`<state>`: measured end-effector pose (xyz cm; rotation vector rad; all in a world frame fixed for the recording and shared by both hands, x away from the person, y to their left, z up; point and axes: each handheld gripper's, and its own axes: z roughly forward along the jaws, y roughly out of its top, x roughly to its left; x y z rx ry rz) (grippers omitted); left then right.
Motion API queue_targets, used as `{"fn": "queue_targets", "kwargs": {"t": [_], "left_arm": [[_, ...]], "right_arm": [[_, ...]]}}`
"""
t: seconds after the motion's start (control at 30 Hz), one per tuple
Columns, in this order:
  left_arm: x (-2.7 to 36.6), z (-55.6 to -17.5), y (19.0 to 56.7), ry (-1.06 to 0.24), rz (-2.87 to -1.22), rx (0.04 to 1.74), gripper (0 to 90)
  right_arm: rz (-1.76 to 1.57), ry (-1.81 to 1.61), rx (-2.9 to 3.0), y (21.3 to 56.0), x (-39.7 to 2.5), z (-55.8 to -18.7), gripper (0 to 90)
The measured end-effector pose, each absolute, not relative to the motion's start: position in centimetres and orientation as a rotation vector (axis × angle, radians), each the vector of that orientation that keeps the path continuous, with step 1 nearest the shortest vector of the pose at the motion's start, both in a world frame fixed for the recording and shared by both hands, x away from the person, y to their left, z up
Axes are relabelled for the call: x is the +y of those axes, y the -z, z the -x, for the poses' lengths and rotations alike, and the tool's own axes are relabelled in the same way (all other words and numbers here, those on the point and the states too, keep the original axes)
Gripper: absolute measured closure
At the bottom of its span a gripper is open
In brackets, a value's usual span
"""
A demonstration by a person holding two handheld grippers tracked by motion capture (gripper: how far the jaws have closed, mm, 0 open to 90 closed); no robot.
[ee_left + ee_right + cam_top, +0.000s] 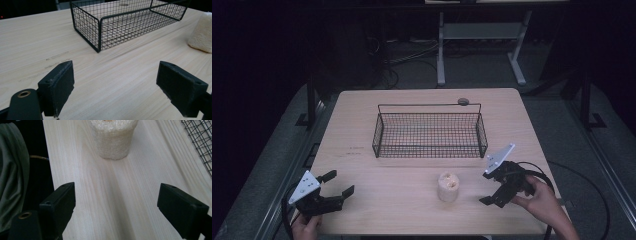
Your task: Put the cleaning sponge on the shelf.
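While both pairs of fingers stand spread wide and hold nothing, the right gripper (498, 187) hovers low over the bench (362, 125) with its jaws turned toward the loofah piece (448, 186), which stands just beside it but apart from it. Seen from the right gripper view, the two black fingers (58, 206) frame bare wood, and the loofah piece (113, 137) rises straight ahead between them, farther up the board, untouched. At the bench's near left corner the left gripper (337, 186) is released as well, its fingers (57, 85) gaping over bare wood and touching nothing.

Beyond the loofah piece, toward the middle of the bench, sits a black wire basket (430, 134), long and shallow, with a thin handle bar arching over its far side. Its mesh corner (98, 35) faces the left gripper, well apart from it. Nothing lies between the right gripper and the loofah piece. A small dark round disc (463, 101) lies on the bench just behind the basket.

The loofah piece is a short, pale cream cylinder standing upright on its flat end, rough and fibrous on the outside, with hollow holes showing in its top face.
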<state>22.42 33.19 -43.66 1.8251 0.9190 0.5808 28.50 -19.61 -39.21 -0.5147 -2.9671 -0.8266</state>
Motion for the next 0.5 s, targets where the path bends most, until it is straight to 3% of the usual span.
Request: {"fn": "queue_targets", "kwargs": {"t": [0.5], "left_arm": [[33.1,-22.4,43.6,-0.579,-1.826,0.917,13.9]], "right_arm": [[0.449,0.795,-2.967,38.4,-17.9,-29.0,14.6]]}}
